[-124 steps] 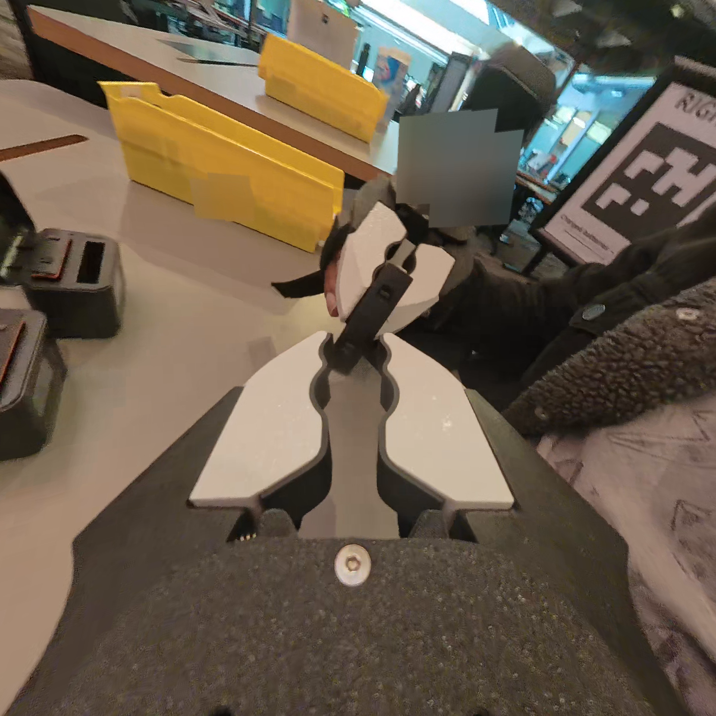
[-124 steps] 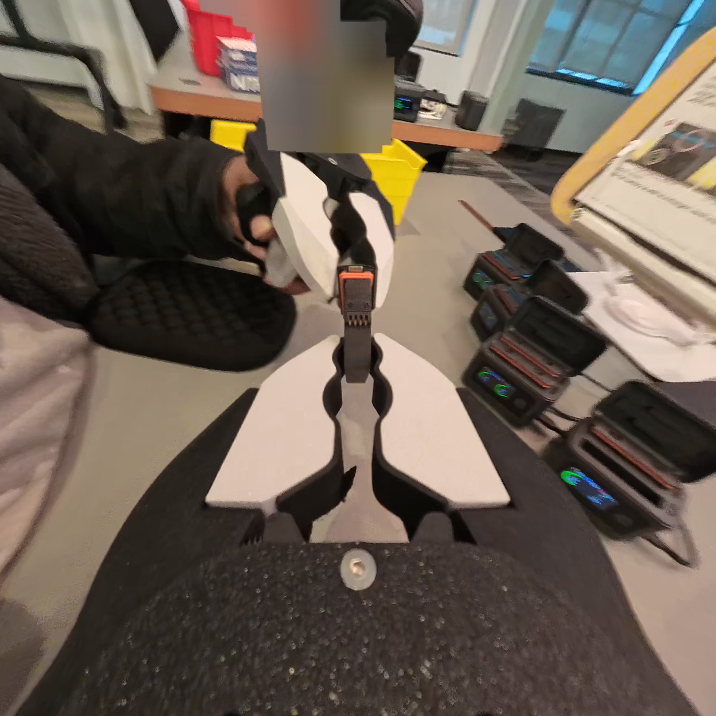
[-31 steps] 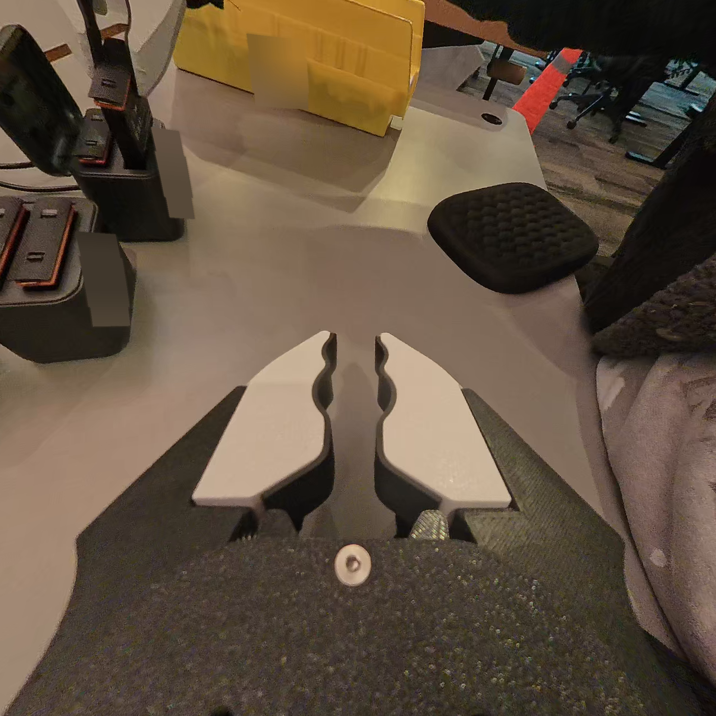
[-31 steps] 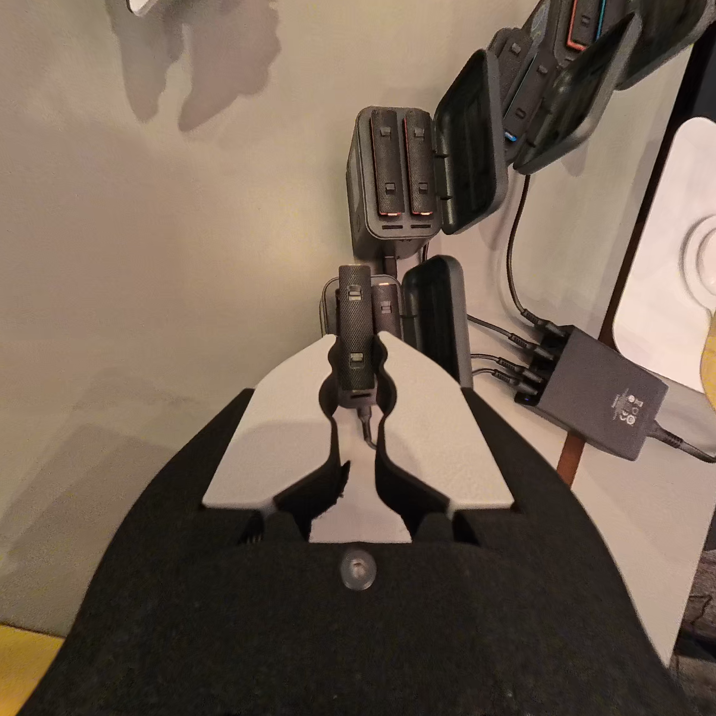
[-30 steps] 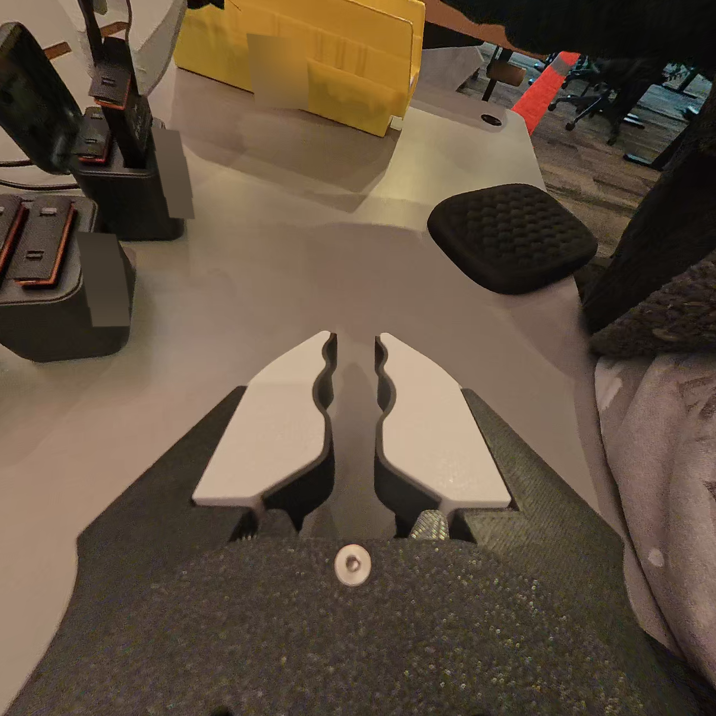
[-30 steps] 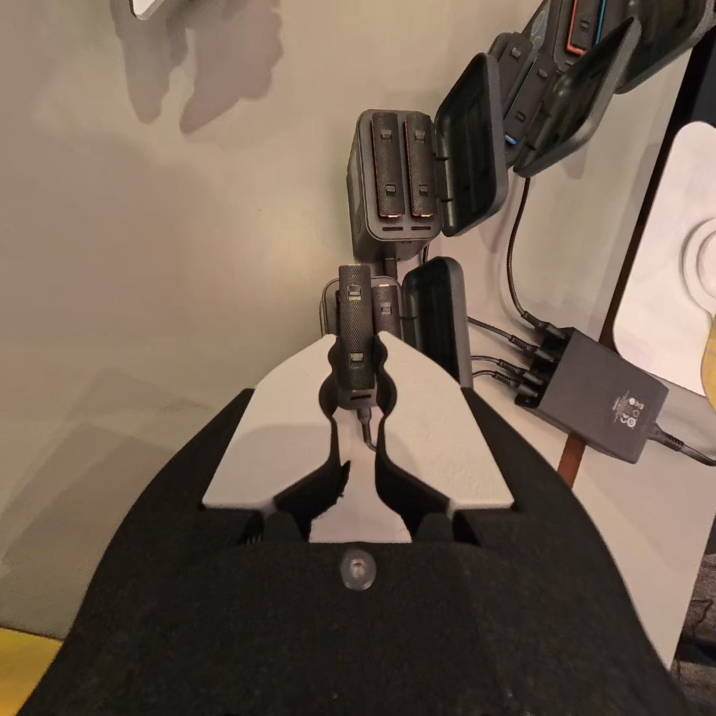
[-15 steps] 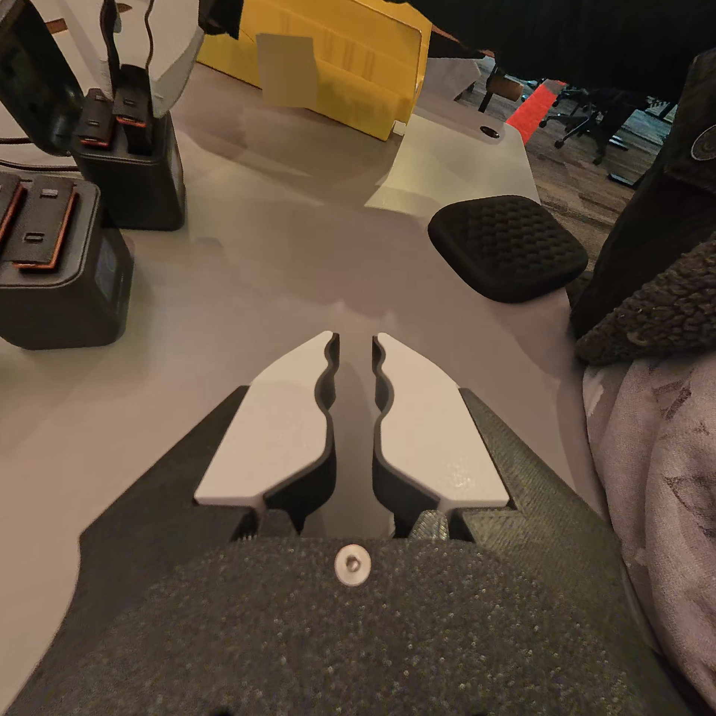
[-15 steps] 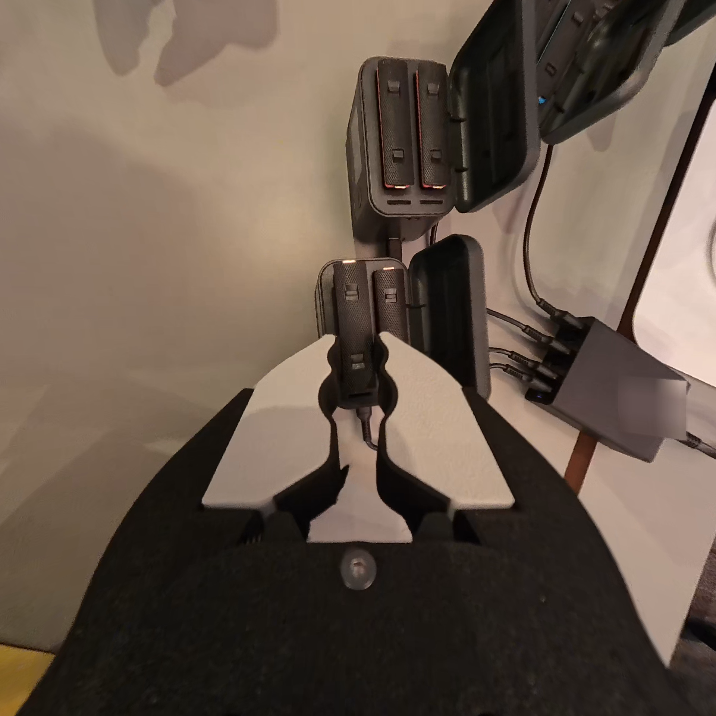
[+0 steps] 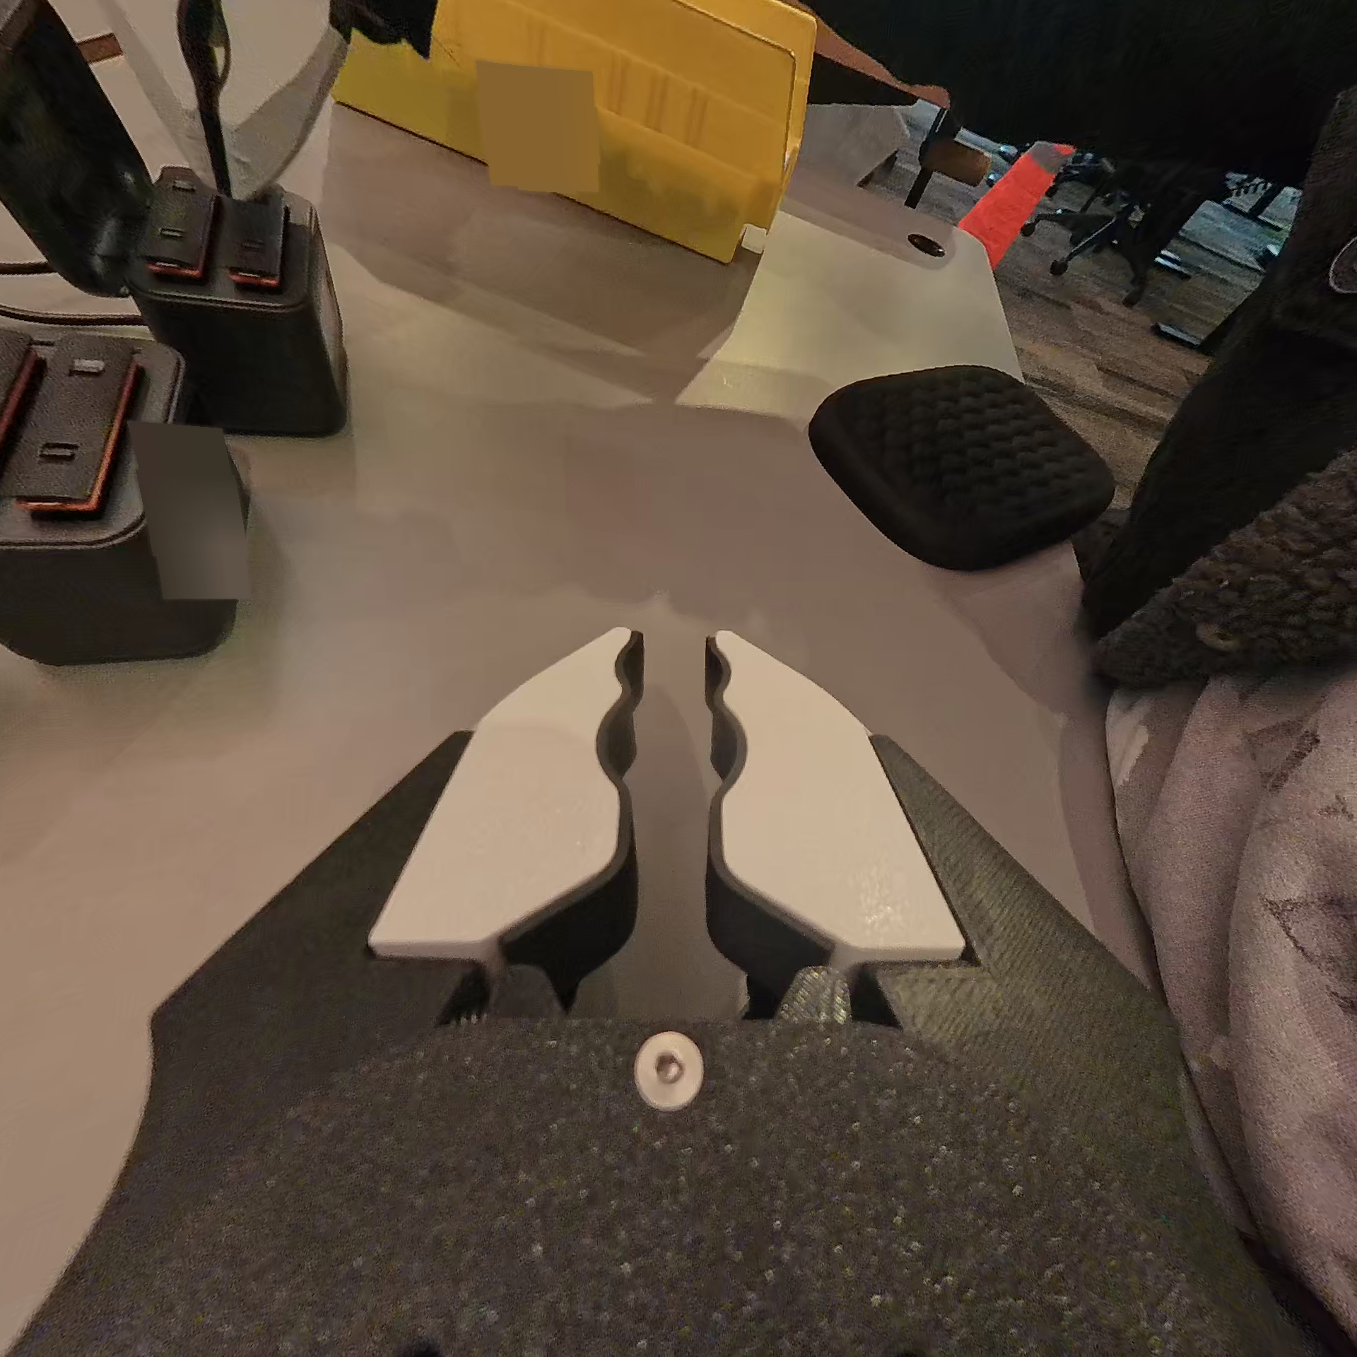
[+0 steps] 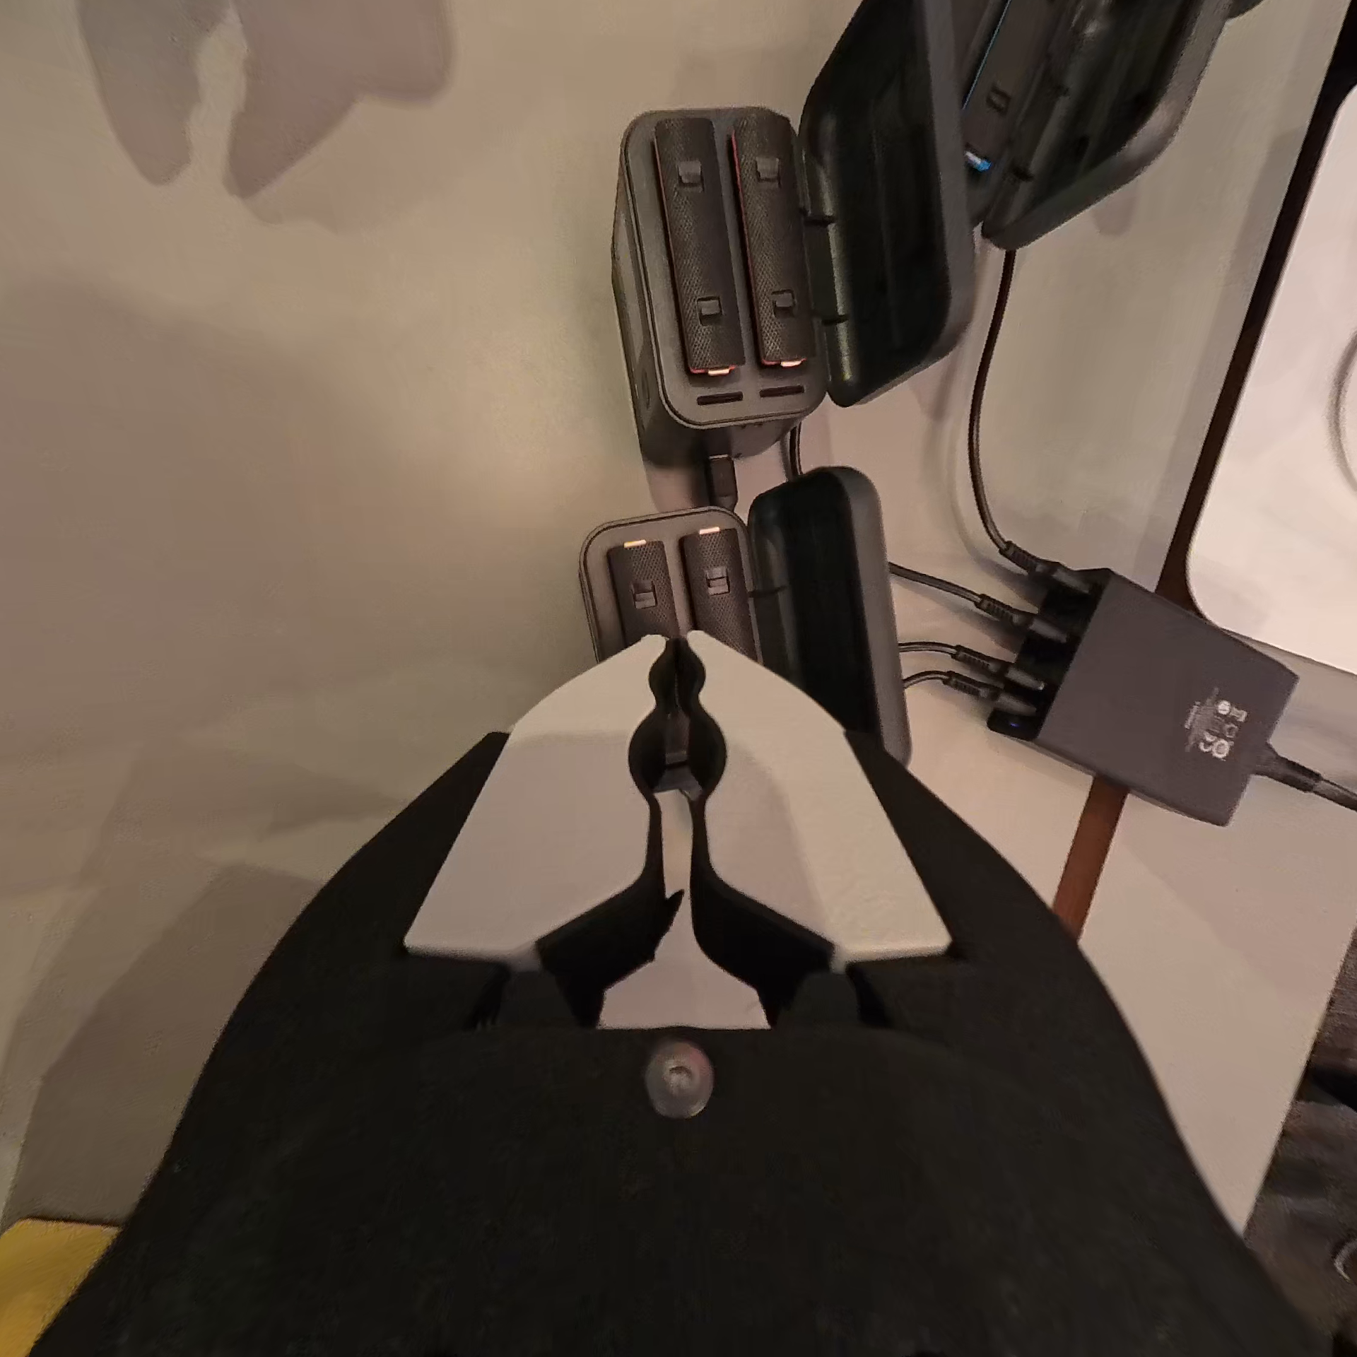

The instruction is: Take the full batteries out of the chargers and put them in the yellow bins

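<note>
Now | right gripper (image 10: 677,646) fingers closed, empty | left gripper (image 9: 674,639) fingers slightly apart, empty

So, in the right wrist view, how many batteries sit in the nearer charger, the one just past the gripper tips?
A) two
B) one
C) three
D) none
A: the nearer charger holds two batteries side by side, the left one and the right one, with its lid swung open to the right; the right gripper is shut and holds nothing.
</note>
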The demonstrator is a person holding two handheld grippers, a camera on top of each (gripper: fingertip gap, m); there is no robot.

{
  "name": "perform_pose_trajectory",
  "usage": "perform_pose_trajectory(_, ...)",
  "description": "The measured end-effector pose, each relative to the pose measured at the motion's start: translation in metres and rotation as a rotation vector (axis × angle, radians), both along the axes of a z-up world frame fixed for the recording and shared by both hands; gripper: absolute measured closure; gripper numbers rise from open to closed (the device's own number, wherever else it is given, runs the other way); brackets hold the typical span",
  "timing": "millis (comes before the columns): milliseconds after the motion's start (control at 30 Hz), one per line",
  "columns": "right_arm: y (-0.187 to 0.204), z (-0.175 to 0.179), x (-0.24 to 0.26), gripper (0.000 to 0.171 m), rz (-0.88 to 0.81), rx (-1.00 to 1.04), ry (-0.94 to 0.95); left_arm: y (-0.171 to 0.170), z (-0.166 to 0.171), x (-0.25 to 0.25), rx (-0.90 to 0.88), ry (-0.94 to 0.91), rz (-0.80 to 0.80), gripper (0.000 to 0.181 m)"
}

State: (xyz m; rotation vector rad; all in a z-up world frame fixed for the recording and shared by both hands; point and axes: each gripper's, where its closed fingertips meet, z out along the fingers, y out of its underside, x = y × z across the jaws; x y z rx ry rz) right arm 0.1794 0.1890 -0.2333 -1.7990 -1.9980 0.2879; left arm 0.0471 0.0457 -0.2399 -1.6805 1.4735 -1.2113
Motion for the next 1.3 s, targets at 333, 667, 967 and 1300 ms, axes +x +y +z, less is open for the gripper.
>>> perform_pose_trajectory(333, -0.002, -0.006, -0.001, 0.171, -0.012, -0.044, -0.128, -0.001, -0.001, 0.000, -0.001, 0.007, -0.004, 0.166)
perform_pose_trajectory(667, -0.002, -0.006, -0.001, 0.171, -0.031, 0.002, -0.241, -0.001, 0.003, -0.001, 0.040, -0.017, 0.006, 0.168)
perform_pose_trajectory(967, 0.000, 0.084, -0.018, 0.171, -0.335, 0.335, 0.307, 0.010, 0.012, -0.004, 0.021, -0.079, 0.076, 0.171)
perform_pose_trajectory(1300, -0.056, 0.126, 0.008, 0.171, -1.047, 0.541, 0.868, 0.042, 0.041, -0.020, 0.076, -0.253, 0.302, 0.179)
